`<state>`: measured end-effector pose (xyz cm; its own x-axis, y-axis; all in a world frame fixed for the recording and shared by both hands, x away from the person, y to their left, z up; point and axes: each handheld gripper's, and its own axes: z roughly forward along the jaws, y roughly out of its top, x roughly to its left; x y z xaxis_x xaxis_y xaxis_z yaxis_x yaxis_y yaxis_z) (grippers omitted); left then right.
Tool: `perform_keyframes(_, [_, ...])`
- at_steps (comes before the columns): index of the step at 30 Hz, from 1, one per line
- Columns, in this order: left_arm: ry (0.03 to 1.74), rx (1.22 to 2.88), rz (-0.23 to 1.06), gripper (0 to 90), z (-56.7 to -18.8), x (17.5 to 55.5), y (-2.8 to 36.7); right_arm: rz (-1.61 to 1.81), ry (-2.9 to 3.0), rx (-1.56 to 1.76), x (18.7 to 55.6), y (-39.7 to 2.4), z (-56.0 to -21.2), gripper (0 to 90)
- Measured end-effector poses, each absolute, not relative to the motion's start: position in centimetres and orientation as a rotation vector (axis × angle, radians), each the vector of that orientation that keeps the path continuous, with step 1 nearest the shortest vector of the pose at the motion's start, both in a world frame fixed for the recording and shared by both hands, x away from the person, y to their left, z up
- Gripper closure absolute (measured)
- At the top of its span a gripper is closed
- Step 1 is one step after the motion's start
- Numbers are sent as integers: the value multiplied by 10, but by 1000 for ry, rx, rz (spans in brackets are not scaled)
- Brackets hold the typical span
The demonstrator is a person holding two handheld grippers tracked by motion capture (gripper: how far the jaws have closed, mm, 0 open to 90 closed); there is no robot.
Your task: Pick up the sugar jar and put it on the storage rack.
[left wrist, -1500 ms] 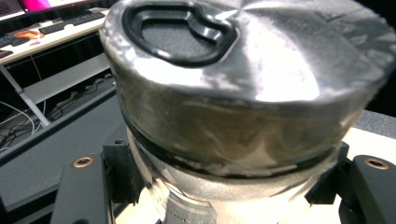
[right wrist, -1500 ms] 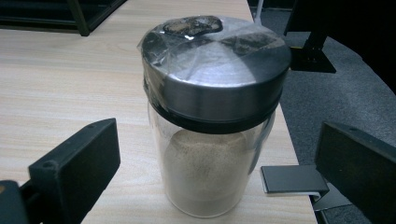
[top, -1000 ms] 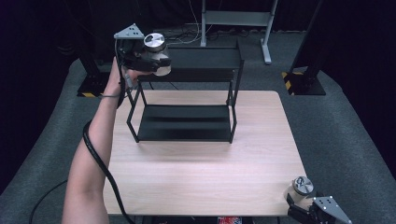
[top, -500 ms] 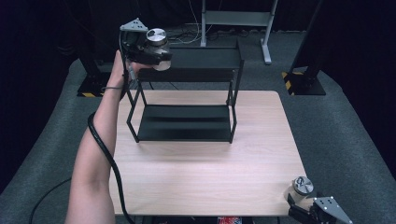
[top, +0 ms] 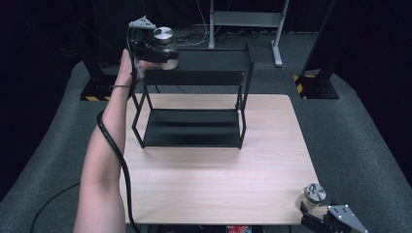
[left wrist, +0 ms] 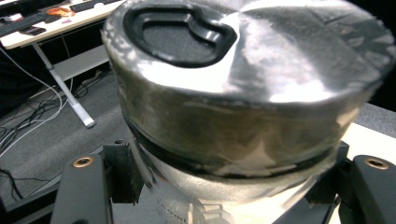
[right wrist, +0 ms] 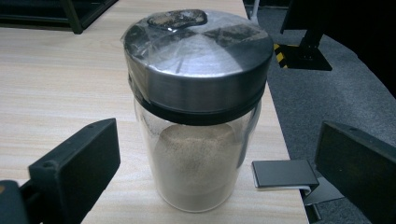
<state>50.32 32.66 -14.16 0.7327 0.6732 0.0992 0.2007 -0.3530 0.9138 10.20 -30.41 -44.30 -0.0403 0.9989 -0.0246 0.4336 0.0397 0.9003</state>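
1. While the left tool (top: 154, 48) is held high at the back left corner of the black shelf rack (top: 194, 82), it grips a jar with a metal lid (top: 163, 35); in the left gripper view both jaws press on the glass body under the lid, so the tool is clenched on this jar.
2. I judge that this jar is nearly at its place: it hangs just above the top shelf of the rack and is not yet put down on it.
3. The second jar (right wrist: 198, 107), with pale powder inside, stands at the front right corner of the tabletop (top: 214, 194).
4. The right tool (top: 318, 218) is around this second jar, but its jaws are apart from the glass on both sides, so it is released and holds nothing.
5. The left forearm (top: 104, 160) stretches long from the front edge toward the rack, wrist raised.
6. What is left: to set down the first jar, then to take the second.
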Motion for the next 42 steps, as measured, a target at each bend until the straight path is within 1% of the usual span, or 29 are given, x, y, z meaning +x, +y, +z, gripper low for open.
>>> perform_keyframes(12, [726,1921,559,305,-145,519,321,962,1575,1489,102,-305,-444,0])
perform_keyframes(20, [778,1831,474,305,-158,526,335,962,1573,1490,102,-306,-445,0])
perform_keyframes(24, [776,1858,502,303,-155,524,329,967,1571,1489,101,-306,-445,0])
perform_keyframes(42, [790,1881,520,303,-149,522,323,960,1579,1485,102,-305,-445,0])
